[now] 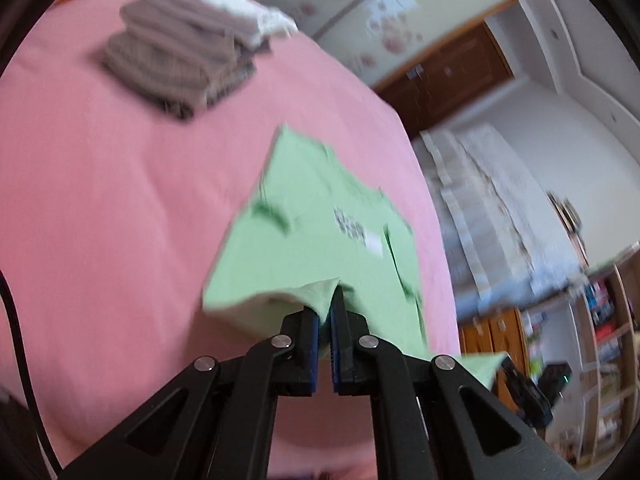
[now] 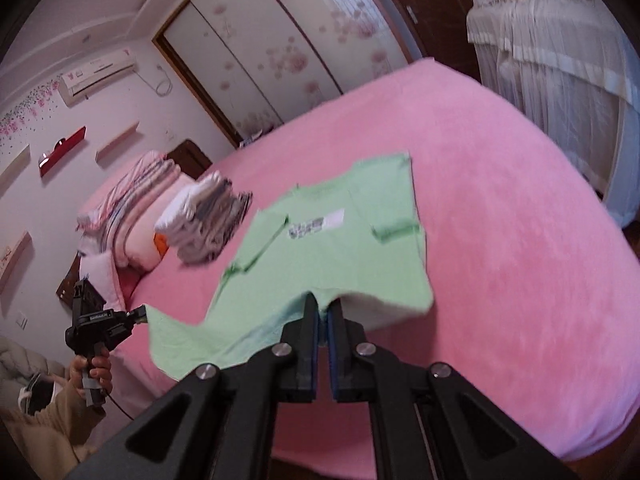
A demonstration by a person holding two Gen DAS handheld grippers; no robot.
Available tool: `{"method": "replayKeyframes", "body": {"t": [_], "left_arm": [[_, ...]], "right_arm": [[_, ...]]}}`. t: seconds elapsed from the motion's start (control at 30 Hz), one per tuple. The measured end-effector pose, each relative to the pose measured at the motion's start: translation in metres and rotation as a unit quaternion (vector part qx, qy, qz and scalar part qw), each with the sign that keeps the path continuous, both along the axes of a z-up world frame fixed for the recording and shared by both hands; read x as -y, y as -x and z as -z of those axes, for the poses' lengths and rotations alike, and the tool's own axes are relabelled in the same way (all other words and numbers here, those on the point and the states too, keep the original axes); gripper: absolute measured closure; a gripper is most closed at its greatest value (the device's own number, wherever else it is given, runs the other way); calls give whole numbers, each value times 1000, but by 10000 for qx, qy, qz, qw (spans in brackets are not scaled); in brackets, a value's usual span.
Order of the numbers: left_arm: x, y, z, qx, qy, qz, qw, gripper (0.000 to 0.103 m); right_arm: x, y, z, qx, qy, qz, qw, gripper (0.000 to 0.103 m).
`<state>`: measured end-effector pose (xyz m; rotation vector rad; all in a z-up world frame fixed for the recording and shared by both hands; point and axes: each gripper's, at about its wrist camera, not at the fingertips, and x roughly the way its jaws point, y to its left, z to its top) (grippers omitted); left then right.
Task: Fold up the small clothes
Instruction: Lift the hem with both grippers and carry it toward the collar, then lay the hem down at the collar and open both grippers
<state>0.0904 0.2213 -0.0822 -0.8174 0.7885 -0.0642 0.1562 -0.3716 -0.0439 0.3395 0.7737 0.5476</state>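
Your two black plastic grippers, the left gripper (image 1: 325,312) and the right gripper (image 2: 323,314), share one build: angular linkage arms with triangular cut-outs, round silver pivot screws, blue pads inside the fingers. Your left hand (image 2: 93,368) emerges from a beige padded sleeve (image 2: 44,428); a thin black cable (image 1: 16,344) trails nearby.

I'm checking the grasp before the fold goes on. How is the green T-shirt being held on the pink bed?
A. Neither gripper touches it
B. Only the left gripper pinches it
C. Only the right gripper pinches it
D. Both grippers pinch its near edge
D: the left gripper and the right gripper each have their fingers closed on the near edge of the green T-shirt.
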Motion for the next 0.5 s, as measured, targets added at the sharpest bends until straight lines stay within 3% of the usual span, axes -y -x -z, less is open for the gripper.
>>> {"method": "replayKeyframes", "body": {"t": [0.13, 0.27, 0.5], "left_arm": [[-23, -61, 1, -129, -18, -440, 9989, 101], [-30, -128, 8, -225, -171, -535, 9982, 101], [-37, -229, 47, -611, -261, -564, 9962, 101]], "right_arm": [[-11, -65, -13, 74, -48, 317, 9995, 100], [-25, -130, -12, 28, 97, 499, 9987, 100], [-47, -235, 27, -395, 183, 754, 9962, 100]]}}
